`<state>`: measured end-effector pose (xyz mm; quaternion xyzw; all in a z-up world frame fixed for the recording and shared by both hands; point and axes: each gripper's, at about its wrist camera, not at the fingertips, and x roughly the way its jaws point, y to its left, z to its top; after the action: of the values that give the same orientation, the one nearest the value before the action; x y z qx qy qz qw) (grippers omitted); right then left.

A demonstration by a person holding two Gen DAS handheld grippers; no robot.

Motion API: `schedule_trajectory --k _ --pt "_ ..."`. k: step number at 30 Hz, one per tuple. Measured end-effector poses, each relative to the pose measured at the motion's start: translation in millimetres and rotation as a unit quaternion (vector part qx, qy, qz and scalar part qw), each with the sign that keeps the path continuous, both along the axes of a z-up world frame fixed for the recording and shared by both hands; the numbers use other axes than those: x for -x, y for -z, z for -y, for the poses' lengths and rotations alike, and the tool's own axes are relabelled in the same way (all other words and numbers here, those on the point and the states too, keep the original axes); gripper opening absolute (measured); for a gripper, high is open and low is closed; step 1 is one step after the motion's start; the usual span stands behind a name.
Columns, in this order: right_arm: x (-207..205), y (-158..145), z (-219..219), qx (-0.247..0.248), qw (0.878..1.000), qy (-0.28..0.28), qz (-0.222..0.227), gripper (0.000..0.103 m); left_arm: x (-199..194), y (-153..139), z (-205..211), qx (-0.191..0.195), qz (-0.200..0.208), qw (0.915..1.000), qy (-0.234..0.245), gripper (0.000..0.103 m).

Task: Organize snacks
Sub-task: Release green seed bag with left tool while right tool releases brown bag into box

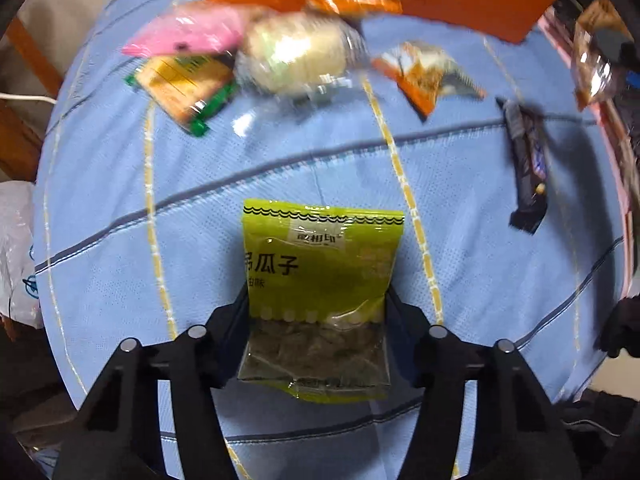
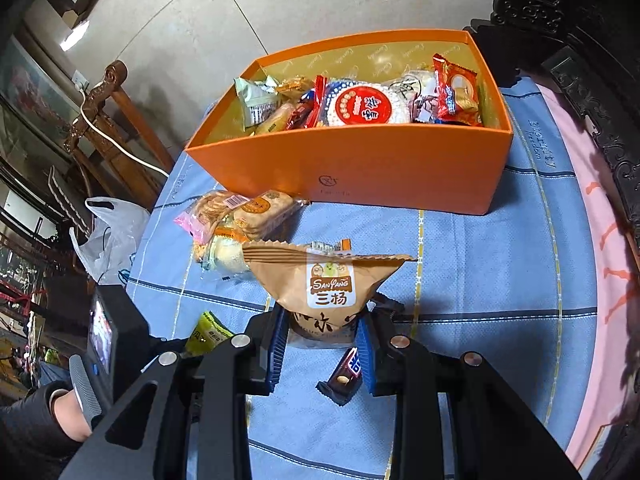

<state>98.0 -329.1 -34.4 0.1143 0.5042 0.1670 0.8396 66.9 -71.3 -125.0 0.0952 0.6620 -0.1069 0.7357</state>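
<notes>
A green seed packet (image 1: 324, 256) lies flat on the blue cloth (image 1: 120, 240), and my left gripper (image 1: 316, 300) points straight down with its pads against the packet's two sides. My right gripper (image 2: 326, 332) is shut on the lower end of a brown SanYang packet (image 2: 328, 280), held up above the cloth. Behind it stands the orange box (image 2: 360, 168), holding several snacks. A dark chocolate bar (image 2: 346, 376) lies under the right gripper. Loose snacks are piled by the box: a pink packet (image 1: 188, 32), a pale round cake (image 1: 296, 56) and a cracker packet (image 1: 184, 84).
An orange wrapper (image 1: 424, 76) lies on the cloth between the pile and the chocolate bar (image 1: 528, 160). A white plastic bag (image 2: 108, 236) and a wooden chair (image 2: 108, 120) stand off the table's left edge. Dark carved furniture (image 2: 580, 60) borders the right side.
</notes>
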Motion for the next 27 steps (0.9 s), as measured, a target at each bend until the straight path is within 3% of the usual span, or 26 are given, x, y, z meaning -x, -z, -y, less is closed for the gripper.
schedule_trajectory --k 5,14,20,27 --pt "-3 -16 9 -0.011 1.000 0.006 0.019 0.030 -13 -60 -7 0.040 0.064 0.9971 -0.012 0.058" --pt "-32 -69 32 -0.022 0.995 0.042 0.086 0.030 -80 -160 6 0.080 0.182 0.9795 -0.032 0.058" --pt "-75 -93 38 -0.012 0.990 0.070 0.118 0.030 -145 -181 35 0.091 0.207 0.9733 -0.039 0.058" --pt "-127 -88 44 0.010 0.989 0.091 0.115 0.031 -202 -178 56 0.098 0.215 0.9703 -0.049 0.058"
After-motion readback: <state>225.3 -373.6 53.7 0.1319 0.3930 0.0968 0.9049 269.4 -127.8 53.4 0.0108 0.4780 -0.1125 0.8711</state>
